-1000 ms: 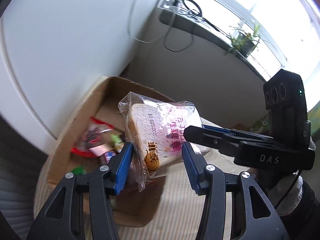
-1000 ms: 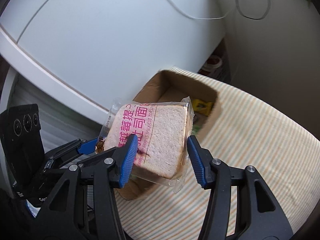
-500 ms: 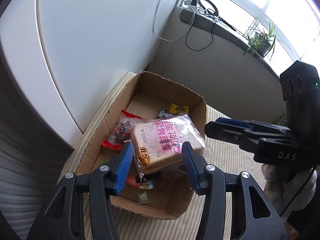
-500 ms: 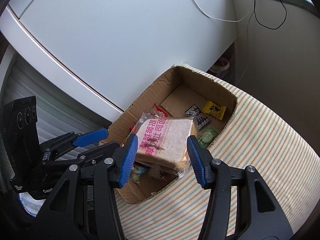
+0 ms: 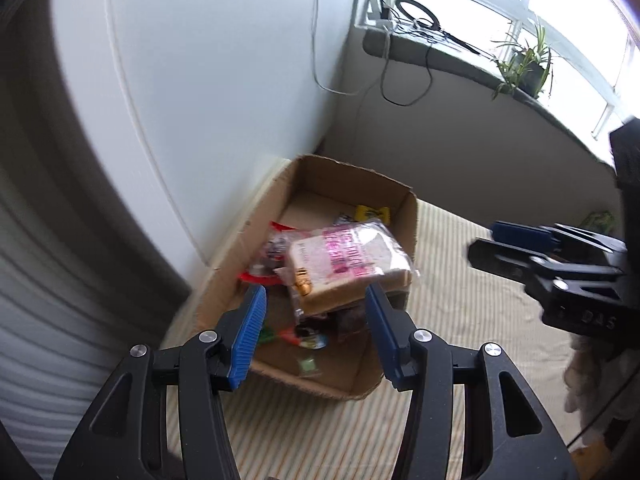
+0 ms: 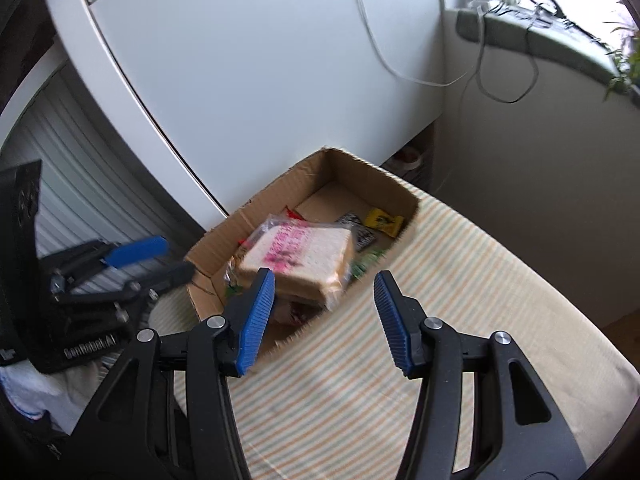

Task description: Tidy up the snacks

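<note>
"DAS" on right gripper [image 5: 516, 254]; "GenRobot.AI" on left gripper [image 6: 160, 258].

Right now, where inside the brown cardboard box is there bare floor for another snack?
The far end of the brown cardboard box, behind the yellow candy wrapper, is bare cardboard. The near end is crowded: the clear-bagged bread slice lies on top of other packets, including a red one. The striped cloth beside the box is bare.

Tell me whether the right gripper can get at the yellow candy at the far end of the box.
Probably yes: the yellow candy lies uncovered on the cardboard box floor beyond the bread pack, and the right gripper is open.
</note>
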The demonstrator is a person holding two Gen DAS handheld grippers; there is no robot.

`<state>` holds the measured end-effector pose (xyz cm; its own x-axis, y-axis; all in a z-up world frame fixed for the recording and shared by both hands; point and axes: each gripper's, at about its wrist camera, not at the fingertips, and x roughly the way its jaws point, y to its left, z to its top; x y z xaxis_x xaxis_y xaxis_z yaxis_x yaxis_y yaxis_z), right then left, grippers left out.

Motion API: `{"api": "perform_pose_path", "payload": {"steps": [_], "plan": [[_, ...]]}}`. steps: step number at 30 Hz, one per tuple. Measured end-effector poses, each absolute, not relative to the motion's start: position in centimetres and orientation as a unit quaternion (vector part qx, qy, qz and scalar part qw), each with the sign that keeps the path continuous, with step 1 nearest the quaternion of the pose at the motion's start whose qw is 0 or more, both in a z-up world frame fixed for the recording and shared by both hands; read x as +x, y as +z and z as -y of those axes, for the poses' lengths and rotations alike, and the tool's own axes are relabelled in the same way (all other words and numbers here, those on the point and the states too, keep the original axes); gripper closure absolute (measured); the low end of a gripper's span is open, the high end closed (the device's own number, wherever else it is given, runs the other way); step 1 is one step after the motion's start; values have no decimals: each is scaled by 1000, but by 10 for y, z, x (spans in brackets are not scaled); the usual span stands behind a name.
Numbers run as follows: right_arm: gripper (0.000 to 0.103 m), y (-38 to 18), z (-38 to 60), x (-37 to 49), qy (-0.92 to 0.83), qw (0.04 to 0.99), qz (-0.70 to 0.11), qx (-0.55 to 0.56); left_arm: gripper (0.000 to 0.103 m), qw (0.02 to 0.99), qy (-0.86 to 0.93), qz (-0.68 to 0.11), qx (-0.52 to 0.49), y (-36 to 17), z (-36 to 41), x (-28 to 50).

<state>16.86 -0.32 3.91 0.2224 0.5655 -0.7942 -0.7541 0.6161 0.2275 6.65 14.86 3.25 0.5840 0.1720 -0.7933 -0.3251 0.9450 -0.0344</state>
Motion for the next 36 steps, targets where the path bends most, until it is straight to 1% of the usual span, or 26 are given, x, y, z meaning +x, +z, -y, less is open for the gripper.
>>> {"api": "perform_pose_path", "payload": {"steps": [2, 3, 4, 6, 17, 36], "plan": [[48, 41, 14, 162, 417, 782, -452, -103, 52, 885, 154, -431, -86, 37, -146, 60], [46, 42, 20, 159, 411, 786, -450, -104, 52, 884, 160, -430, -86, 39, -145, 58], [41, 43, 25, 157, 407, 789, -448, -105, 52, 883, 167, -429, -86, 41, -145, 56], [38, 46, 34, 151, 398, 797, -441, -108, 51, 881, 174, -430, -89, 45, -144, 53], [37, 58, 49, 140, 381, 815, -419, -123, 51, 883, 177, -422, -104, 59, -138, 49], [37, 55, 51, 141, 375, 815, -424, -121, 50, 881, 183, -426, -97, 59, -135, 51]]}}
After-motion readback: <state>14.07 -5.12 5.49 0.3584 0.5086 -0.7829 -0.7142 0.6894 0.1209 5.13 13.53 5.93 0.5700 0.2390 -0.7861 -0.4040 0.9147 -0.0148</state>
